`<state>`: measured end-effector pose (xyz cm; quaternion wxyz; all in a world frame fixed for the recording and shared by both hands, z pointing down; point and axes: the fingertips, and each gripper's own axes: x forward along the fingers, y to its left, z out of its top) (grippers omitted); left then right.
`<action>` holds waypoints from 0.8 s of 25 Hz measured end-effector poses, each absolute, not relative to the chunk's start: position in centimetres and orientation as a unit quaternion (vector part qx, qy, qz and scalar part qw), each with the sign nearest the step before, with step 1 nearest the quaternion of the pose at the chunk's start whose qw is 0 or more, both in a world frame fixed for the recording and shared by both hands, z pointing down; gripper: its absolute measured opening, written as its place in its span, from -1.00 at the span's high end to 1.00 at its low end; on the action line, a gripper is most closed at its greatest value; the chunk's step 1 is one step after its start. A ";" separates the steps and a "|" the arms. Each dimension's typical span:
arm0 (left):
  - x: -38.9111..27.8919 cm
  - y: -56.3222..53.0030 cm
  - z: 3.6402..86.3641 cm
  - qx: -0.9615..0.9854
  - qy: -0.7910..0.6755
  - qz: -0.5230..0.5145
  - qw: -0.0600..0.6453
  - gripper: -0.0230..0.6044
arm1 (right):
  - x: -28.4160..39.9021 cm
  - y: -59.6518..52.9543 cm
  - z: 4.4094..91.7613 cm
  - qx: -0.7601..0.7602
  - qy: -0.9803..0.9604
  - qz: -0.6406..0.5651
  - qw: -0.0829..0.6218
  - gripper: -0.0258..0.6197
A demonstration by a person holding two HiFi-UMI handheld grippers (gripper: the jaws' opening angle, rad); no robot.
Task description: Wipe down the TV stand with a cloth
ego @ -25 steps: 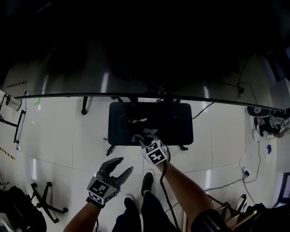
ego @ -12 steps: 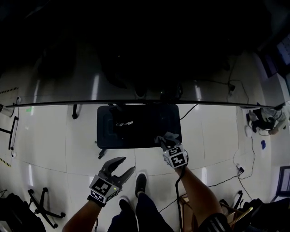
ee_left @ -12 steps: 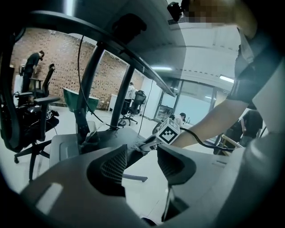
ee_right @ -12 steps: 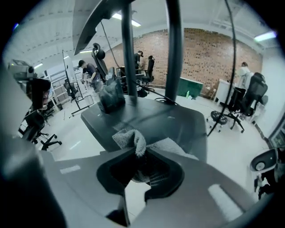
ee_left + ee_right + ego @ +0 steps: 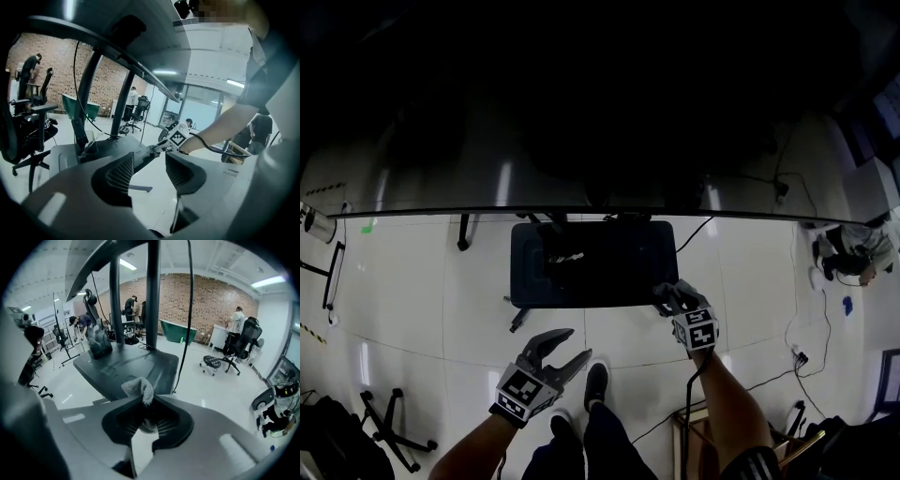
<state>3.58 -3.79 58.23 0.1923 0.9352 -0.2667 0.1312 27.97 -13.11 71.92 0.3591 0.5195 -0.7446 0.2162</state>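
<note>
TV stand base (image 5: 591, 264): dark charcoal, plain, slight sheen.
Cloth (image 5: 139, 388): pale grey, nubby looped weave.
Left gripper (image 5: 579, 343): grey shell; black gridded pads.
Right gripper (image 5: 149, 397): grey shell; black ribbed pads.
Marker cubes (image 5: 700, 330): black-and-white square patterns.
Floor (image 5: 422, 272): glossy white tiles, thin dark joints.
Back wall (image 5: 211, 301): red-brown brick.
Tub (image 5: 178, 330): teal green.

no text, label, brand or number legible, head view dark, far things too small
</note>
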 end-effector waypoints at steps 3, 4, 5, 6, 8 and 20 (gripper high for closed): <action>2.1 -2.6 56.4 0.937 -0.269 0.126 0.185 0.18 | 25.2 -11.2 66.8 0.523 -0.774 0.200 0.295 0.78; 1.4 -2.0 55.4 0.937 -0.272 0.124 0.182 0.18 | 23.9 -10.2 64.5 0.521 -0.785 0.197 0.271 0.78; 0.8 -1.3 54.1 0.937 -0.275 0.120 0.177 0.18 | 22.5 -9.1 61.9 0.518 -0.796 0.194 0.247 0.78; 0.1 -0.8 52.8 0.938 -0.278 0.117 0.169 0.18 | 21.2 -8.0 59.2 0.514 -0.807 0.188 0.221 0.78; -1.3 0.1 50.1 0.940 -0.285 0.109 0.149 0.18 | 18.8 -5.8 53.8 0.505 -0.827 0.173 0.177 0.78; -10.9 18.8 37.9 0.932 -0.311 0.090 0.164 0.18 | 12.7 18.4 33.4 0.525 -0.819 0.232 0.011 0.78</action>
